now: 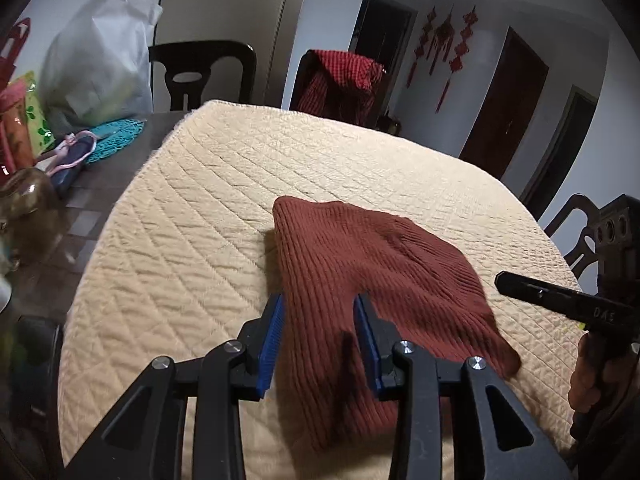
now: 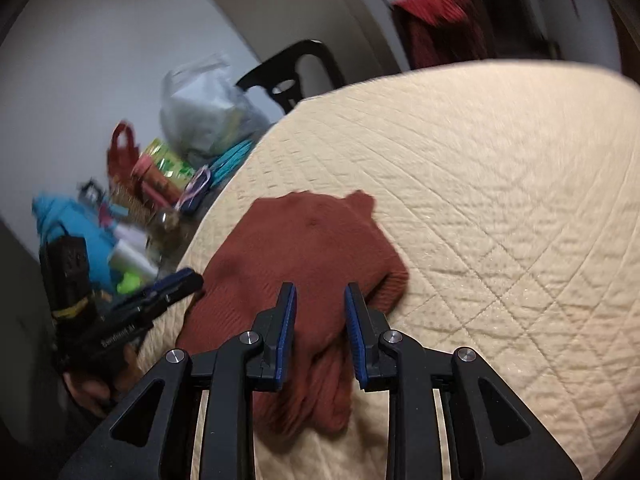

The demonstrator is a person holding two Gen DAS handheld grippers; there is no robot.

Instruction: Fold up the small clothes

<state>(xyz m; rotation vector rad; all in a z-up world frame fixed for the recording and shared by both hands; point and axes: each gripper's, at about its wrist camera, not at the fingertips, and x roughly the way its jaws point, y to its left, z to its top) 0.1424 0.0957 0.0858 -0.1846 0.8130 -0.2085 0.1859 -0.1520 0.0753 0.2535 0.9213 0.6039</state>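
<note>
A rust-brown ribbed knit garment (image 1: pixel 360 264) (image 2: pixel 304 240) lies folded on a cream quilted mat (image 1: pixel 200 220) (image 2: pixel 500 200). My left gripper (image 1: pixel 320 300) hovers over the garment's near left edge. Its blue-padded jaws stand apart, with cloth beneath the gap and neither pad pressing on it. My right gripper (image 2: pixel 320 290) is over the garment's near right part, jaws likewise apart and not pinching the knit. The right gripper (image 1: pixel 560 300) shows at the right edge of the left wrist view. The left gripper (image 2: pixel 168 288) shows at the left of the blurred right wrist view.
Left of the mat, the dark table holds a white plastic bag (image 1: pixel 100 60), a teal crochet mat (image 1: pixel 116 136), a small shoe (image 1: pixel 74 156) and colourful packets. Dark chairs (image 1: pixel 202 72) stand behind; one carries a red checked cloth (image 1: pixel 340 80). Another chair (image 1: pixel 580 232) is at the right.
</note>
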